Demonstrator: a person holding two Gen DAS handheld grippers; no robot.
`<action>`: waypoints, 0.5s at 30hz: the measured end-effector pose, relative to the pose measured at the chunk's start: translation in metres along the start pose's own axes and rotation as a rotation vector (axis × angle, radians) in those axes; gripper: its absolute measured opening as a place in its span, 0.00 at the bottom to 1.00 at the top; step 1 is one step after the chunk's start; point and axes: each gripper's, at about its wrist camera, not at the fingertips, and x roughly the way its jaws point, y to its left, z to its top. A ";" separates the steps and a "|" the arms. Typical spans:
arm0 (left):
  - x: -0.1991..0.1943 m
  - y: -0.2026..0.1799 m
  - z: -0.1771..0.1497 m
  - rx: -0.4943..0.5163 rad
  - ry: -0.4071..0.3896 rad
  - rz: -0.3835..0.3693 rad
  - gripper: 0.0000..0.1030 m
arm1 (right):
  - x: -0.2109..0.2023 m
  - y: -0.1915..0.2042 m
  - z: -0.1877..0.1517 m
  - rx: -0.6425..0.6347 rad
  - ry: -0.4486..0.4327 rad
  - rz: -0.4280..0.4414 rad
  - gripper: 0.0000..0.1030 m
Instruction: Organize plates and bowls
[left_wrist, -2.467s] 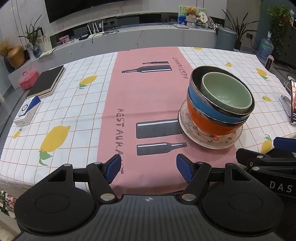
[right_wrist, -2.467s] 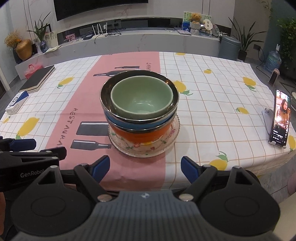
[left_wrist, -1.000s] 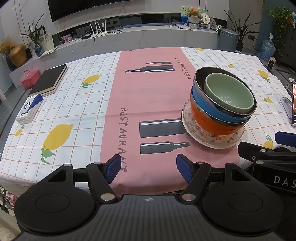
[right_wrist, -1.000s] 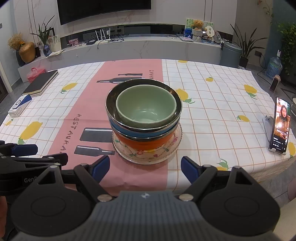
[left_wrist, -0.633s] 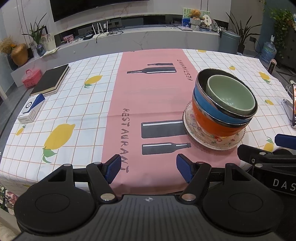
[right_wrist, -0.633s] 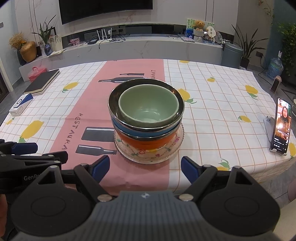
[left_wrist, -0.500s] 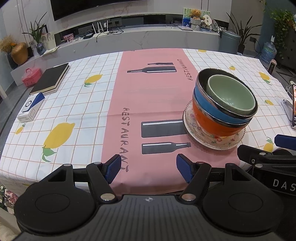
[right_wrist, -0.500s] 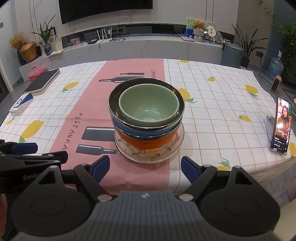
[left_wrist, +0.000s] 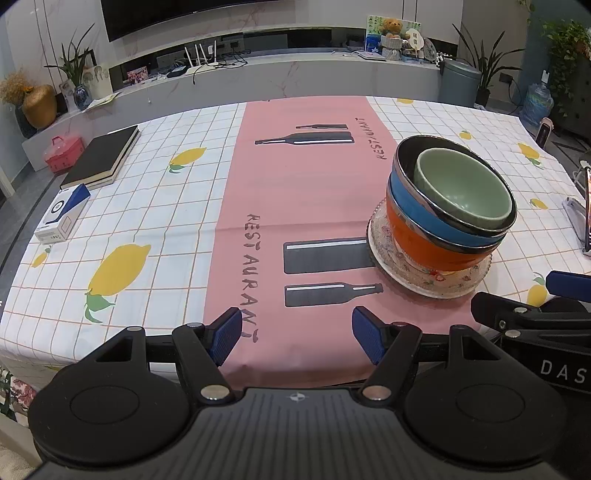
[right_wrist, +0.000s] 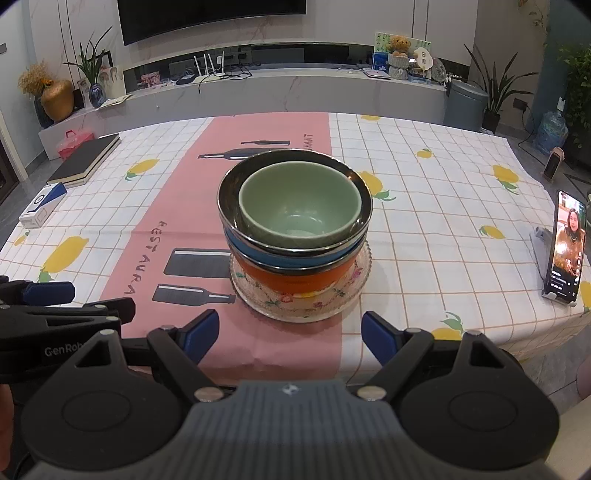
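Note:
A stack stands on the table: a green bowl (right_wrist: 300, 208) nested in a blue bowl (right_wrist: 295, 256) with a metal rim, on an orange bowl (right_wrist: 291, 278), on a floral glass plate (right_wrist: 301, 304). In the left wrist view the stack is at the right: green bowl (left_wrist: 463, 188), blue bowl (left_wrist: 424, 214), orange bowl (left_wrist: 424, 243), plate (left_wrist: 424, 277). My left gripper (left_wrist: 297, 336) is open and empty at the table's near edge, left of the stack. My right gripper (right_wrist: 290, 334) is open and empty, just in front of the plate.
A lemon-print tablecloth with a pink runner (left_wrist: 306, 206) covers the table. A black notebook (left_wrist: 101, 157) and a blue-white box (left_wrist: 62, 218) lie at the far left. A phone on a stand (right_wrist: 563, 245) is at the right edge.
Both grippers have drawn back and risen slightly from the stack, so the bowls look a little farther off. Both stay open. The stack has not moved.

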 end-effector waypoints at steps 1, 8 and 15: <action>0.000 0.000 0.000 0.001 0.001 0.000 0.78 | 0.000 0.000 0.000 0.000 0.001 0.000 0.81; 0.002 0.000 -0.001 0.009 0.006 0.003 0.78 | 0.004 0.000 0.000 0.001 0.015 0.003 0.81; 0.005 0.000 -0.002 0.007 0.012 0.004 0.78 | 0.007 0.001 -0.001 -0.001 0.026 0.007 0.81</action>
